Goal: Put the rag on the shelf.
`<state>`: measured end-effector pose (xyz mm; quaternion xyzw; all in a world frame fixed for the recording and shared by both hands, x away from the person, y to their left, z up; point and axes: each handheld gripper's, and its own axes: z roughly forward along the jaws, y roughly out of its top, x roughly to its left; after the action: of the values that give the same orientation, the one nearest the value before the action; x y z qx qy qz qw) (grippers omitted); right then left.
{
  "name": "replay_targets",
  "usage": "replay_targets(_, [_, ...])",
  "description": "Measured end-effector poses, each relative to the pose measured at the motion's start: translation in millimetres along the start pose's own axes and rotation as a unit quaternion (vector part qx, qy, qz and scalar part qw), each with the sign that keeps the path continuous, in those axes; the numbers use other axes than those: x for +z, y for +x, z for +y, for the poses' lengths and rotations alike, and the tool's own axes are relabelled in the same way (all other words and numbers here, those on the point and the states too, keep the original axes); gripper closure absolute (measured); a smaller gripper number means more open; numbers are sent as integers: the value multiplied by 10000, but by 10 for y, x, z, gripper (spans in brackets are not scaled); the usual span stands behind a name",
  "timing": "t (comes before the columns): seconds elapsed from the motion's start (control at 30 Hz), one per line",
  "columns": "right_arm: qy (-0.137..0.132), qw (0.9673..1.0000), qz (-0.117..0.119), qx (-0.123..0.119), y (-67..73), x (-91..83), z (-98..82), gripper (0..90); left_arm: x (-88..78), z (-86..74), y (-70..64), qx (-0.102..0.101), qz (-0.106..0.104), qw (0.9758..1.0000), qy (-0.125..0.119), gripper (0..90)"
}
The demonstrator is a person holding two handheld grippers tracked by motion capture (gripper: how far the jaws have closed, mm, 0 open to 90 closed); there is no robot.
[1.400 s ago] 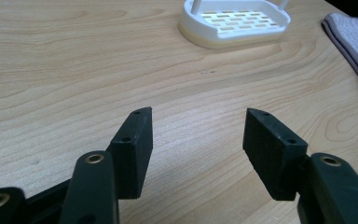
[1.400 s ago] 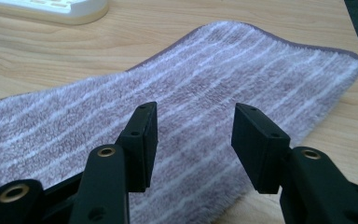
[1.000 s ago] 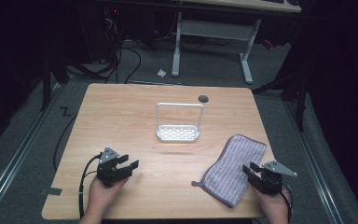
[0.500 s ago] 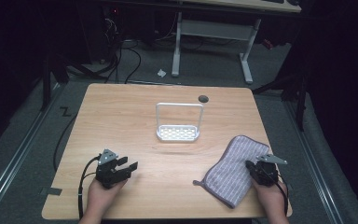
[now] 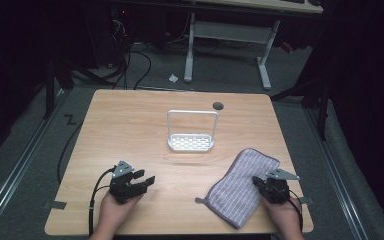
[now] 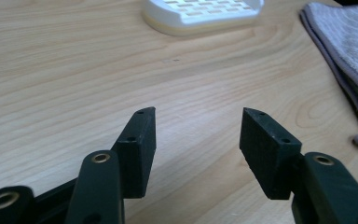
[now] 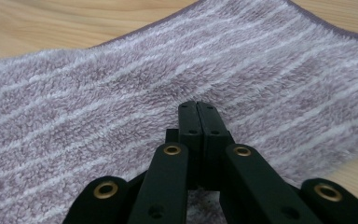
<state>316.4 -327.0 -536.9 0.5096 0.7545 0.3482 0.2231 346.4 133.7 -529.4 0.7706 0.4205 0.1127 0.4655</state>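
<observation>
1. We are working on the purple striped cloth (image 5: 242,186), which is lying flat at the near right of the worktop (image 5: 130,130), its near edge by the front rim.
2. Our right tongs (image 5: 266,186) are resting on the cloth's right edge with the jaws pressed together; in the right gripper view (image 7: 198,108) they are lying on the pile, and we cannot tell whether any fabric is caught between them.
3. Our left tongs (image 5: 145,181) are waiting spread over bare wood, well apart from the cloth, holding nothing.
4. We are judging the job as barely begun: the cloth is not yet lifted, folded or carried to the white rack (image 5: 191,135) standing behind it.
5. We are counting one cloth, one rack, two tongs, one worktop.
</observation>
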Motion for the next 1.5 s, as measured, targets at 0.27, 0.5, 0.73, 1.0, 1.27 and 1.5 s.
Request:
replay_targets(0.27, [6, 9975, 472, -530, 416, 97, 63, 898, 117, 54, -253, 280, -296, 9991, 82, 505])
replay_targets(0.5, [-20, 9936, 782, -811, 676, 164, 100, 898, 384, 220, -522, 382, -727, 9965, 162, 612])
replay_targets(0.73, [-45, 9883, 955, -1187, 911, 199, 117, 898, 865, 507, -818, 837, -947, 9910, 439, 680])
replay_targets(1.0, [-273, 9896, 748, -1202, 871, 116, 170, 861, 1256, 506, -1078, 1297, -848, 9835, 930, 760])
replay_targets(1.27, [-30, 9921, 572, -1112, 767, 161, 132, 856, 1101, 390, -998, 1174, -868, 9853, 881, 807])
replay_targets(1.5, [-79, 9889, 897, -1186, 893, 172, 102, 848, 782, 186, -948, 1103, -877, 9857, 922, 809])
